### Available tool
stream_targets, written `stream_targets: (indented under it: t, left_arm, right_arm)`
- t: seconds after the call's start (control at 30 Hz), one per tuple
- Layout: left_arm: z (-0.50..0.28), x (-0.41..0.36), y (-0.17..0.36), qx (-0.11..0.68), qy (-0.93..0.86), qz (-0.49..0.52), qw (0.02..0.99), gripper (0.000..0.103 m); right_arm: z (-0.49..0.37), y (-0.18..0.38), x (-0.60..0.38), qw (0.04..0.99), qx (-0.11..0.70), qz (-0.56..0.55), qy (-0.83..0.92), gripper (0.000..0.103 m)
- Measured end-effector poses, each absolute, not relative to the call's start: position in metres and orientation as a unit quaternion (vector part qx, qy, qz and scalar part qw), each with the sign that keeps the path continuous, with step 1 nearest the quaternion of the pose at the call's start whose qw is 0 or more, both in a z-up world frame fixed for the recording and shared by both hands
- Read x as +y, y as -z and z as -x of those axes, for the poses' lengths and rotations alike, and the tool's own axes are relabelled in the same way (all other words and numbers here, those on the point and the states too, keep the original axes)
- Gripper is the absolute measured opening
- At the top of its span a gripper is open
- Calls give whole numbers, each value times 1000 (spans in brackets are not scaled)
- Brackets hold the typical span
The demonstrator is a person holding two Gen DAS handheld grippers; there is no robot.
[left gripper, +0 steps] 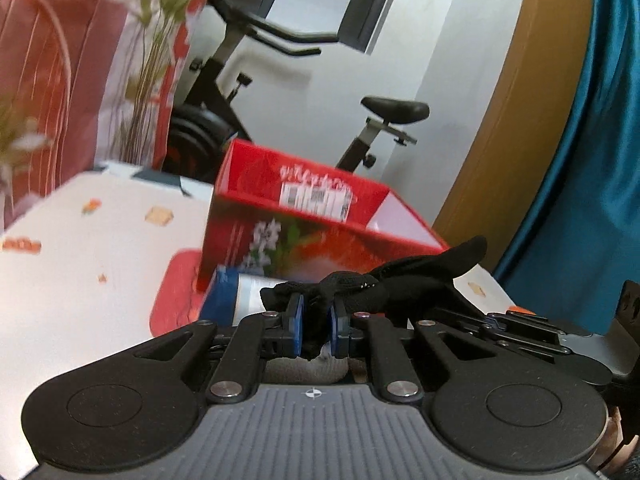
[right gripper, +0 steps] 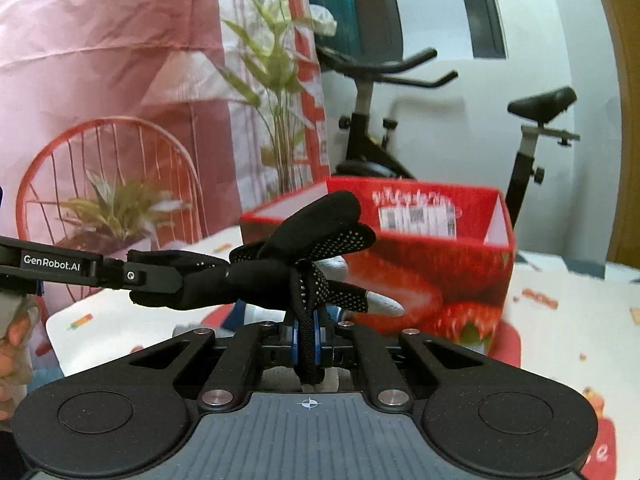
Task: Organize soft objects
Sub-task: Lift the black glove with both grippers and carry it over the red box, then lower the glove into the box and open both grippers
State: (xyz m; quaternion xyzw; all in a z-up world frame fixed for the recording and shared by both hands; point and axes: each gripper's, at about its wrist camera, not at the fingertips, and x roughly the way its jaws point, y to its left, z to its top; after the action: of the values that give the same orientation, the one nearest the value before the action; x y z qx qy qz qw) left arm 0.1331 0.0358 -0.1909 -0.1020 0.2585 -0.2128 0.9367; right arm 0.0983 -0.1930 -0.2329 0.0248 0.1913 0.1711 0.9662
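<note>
Before a red box, the left gripper and right gripper each pinch one black glove.

A black exercise bike with a padded saddle is seen standing against a plain white wall. A pink printed backdrop showing a red wire chair and green plants is hung on the left. A teal curtain and a curved wooden edge are seen on the right.
</note>
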Motion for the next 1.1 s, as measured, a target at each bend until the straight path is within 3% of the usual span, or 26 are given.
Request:
stream_targets:
  t: [0.67,1.1]
  left_arm:
    - [-243,-4,125,228,214,26,949,14]
    - [-335,-20,166,329,168,24,929,14]
  right_arm:
    - [-178,160,-209,980,139,28,-138,6]
    - [-296,191,-219,958,251,15,-137,6]
